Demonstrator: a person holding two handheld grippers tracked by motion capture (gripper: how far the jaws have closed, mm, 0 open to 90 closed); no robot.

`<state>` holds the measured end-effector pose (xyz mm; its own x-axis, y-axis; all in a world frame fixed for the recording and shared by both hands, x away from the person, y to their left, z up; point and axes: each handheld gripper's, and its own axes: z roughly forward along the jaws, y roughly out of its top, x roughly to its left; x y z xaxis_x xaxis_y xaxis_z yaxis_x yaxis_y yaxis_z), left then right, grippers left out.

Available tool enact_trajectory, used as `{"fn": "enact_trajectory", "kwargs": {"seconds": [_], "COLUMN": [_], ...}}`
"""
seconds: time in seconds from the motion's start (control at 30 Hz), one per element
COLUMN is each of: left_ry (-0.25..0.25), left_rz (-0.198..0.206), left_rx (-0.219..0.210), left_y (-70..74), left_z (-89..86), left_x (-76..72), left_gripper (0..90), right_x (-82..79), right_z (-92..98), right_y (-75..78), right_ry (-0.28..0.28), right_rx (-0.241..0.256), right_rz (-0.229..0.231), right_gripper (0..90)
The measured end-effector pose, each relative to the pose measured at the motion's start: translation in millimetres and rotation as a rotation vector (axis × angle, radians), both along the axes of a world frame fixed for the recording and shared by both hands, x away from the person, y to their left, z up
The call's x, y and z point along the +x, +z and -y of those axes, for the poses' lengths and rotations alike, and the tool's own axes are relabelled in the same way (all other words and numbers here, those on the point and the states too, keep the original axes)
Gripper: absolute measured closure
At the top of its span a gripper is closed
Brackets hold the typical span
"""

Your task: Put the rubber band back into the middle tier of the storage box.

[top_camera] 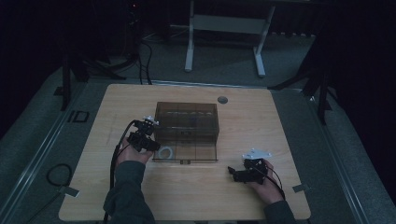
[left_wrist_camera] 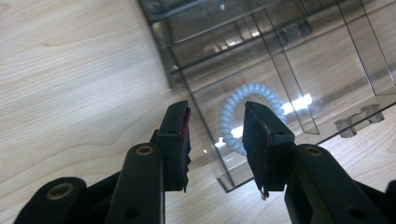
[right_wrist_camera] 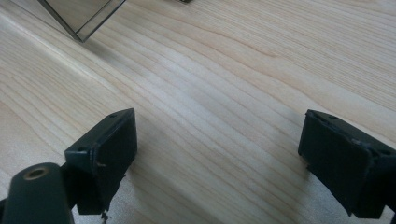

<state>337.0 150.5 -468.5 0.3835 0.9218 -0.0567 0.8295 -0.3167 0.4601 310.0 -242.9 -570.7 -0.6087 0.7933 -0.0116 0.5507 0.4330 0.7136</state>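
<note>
The clear box [top_camera: 187,126] wall blocks my left claw [left_wrist_camera: 215,135] from the white ring [left_wrist_camera: 252,116]. Bare table [right_wrist_camera: 224,93] lies open ahead of my right claw [right_wrist_camera: 219,158].

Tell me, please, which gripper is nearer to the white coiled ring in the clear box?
Left. The left gripper is at the clear box's front-left corner, jaws open, aimed at the white coiled ring just beyond them. The right gripper sits over bare table, off to the box's right.
</note>
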Motion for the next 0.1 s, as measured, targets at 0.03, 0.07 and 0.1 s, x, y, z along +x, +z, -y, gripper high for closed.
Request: {"fn": "enact_trajectory", "kwargs": {"seconds": [0.03,0.07,0.1], "left_ry": [0.014,0.028,0.051], "left_rz": [0.012,0.023,0.035], "left_rx": [-0.001,-0.001,-0.006], "left_y": [0.3,0.4,-0.4], "left_z": [-3.0,-6.8,-10.7], "left_x": [-1.6,-3.0,-4.5], "left_gripper": [60.3,59.7,59.2], "right_x": [0.0,0.0,-0.1], "right_z": [0.0,0.0,-0.1], "right_y": [0.0,0.0,0.0], "right_ry": [0.0,0.0,-0.001], "right_rx": [0.0,0.0,0.001], "right_rz": [0.0,0.0,-0.002], "right_gripper": [11.5,11.5,11.4]}}
